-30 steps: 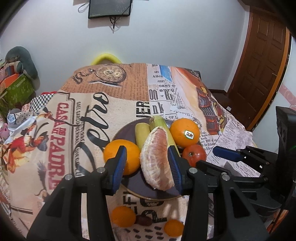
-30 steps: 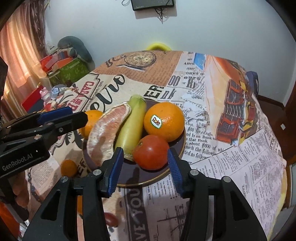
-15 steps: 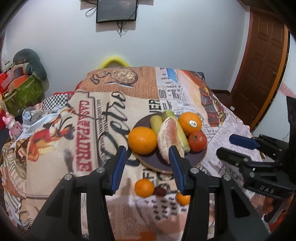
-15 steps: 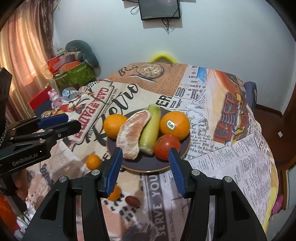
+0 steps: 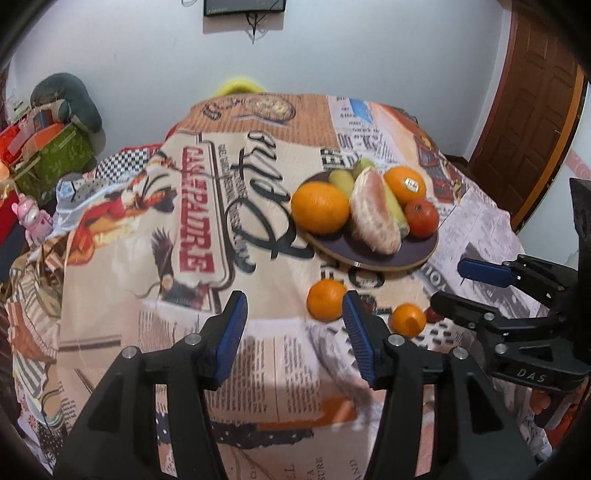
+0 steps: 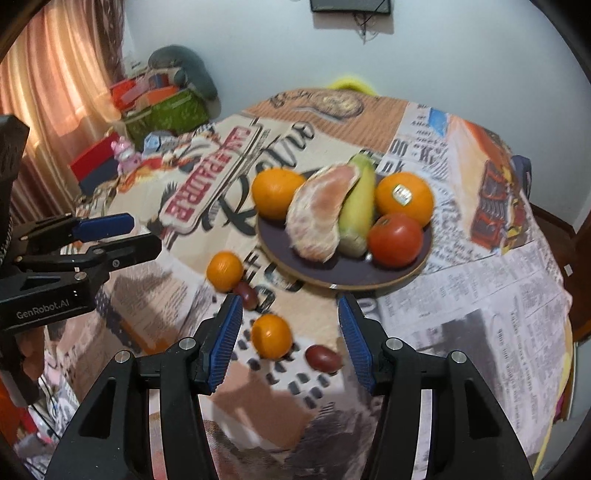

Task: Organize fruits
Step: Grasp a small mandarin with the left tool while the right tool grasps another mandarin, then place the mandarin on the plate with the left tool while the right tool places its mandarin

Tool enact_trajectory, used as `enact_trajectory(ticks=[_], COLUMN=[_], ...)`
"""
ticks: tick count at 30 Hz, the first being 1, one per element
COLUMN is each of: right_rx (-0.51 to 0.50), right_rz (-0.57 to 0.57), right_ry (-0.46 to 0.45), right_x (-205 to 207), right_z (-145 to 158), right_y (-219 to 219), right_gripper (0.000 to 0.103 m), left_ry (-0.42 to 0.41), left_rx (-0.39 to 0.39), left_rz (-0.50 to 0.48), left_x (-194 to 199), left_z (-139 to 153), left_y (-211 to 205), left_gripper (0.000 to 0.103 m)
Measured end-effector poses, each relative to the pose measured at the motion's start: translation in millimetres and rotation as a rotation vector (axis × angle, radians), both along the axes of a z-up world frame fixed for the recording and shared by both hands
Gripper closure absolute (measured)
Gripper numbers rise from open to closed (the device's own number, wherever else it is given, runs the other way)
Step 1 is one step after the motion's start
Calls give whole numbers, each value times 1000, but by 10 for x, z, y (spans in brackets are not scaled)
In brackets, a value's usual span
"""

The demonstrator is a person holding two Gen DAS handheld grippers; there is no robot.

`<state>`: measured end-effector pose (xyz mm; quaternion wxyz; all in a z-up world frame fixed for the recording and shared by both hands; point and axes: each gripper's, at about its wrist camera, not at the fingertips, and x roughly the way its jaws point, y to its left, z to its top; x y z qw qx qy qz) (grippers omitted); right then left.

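Note:
A dark plate (image 5: 373,254) on the printed tablecloth holds two oranges (image 5: 320,208), a peeled pomelo segment (image 5: 375,218), a tomato (image 5: 421,218) and greenish fruit (image 6: 356,210). Two small tangerines (image 6: 224,270) (image 6: 271,335) and two dark red fruits (image 6: 246,293) (image 6: 323,358) lie loose on the cloth in front of the plate. My left gripper (image 5: 293,299) hovers left of and in front of the plate; its jaws are opening with nothing between them. My right gripper (image 6: 289,301) is open and hovers above the nearer tangerine without touching it.
The tablecloth (image 5: 155,258) drops off at the near and left edges. Boxes and toys (image 5: 48,147) are piled at the left by a curtain (image 6: 44,92). A wooden door (image 5: 535,110) stands at the right, and a screen (image 5: 243,6) hangs on the wall.
Both grippers have drawn back from the plate, which now looks smaller and farther away. The left one has shifted leftward and its jaws have widened; the loose fruit has come into fuller view.

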<state>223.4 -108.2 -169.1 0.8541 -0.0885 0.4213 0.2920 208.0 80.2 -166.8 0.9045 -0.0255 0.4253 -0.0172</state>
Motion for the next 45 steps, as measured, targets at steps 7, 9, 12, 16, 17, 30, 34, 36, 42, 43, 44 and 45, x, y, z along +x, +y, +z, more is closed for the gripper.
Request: enact_trajectory(ticks=[7,9,12,16,17,30,34,36,42,43,44,45], right_rx=[-29,-35,-50,-57,-44,27,30,31,36,38,40,41], right_rz=[28,33,45,45,45,-27,-48,-59,-76,-76,-77,-78], right_ry=[53,63,81,75,83,28,25,25,30,31,30,30], right_x=[-7,-6,-1,7,20,167,221,248,302,307,310,313], right_z=[-234,-284,-356,-383,-373,-127,-122,-128,-143,-144,-144,-145], right_y=[115,140,180,167,147,-129,-213,-249,-295,-300,-302,-304], right_gripper=[53,59,67,75,75,75,75,75,75,75,75,75], left_ry=[52,59,67,71,71,87,96,95,86,88,87,84], left_rx=[-17,-22,-25,-27,-28,-47,-70,-85,-70,-75,-78,-78], left_rz=[-3,-7,-19,-36,-39,-51,-48,-52,-57,-55,-50,-46], left_x=[-10,5,36,91,108,421,488,503,500,498,496,494], left_z=[-240,-283,-332,-376,-388,-557,-604,-608,-593,-586,-577,-567], left_y=[31,13,-28,-91,-105,-252,-245,-241,-253,-242,-230,-220], left_gripper=[50,50,50,50,50,53,57,60,66,67,67,67])
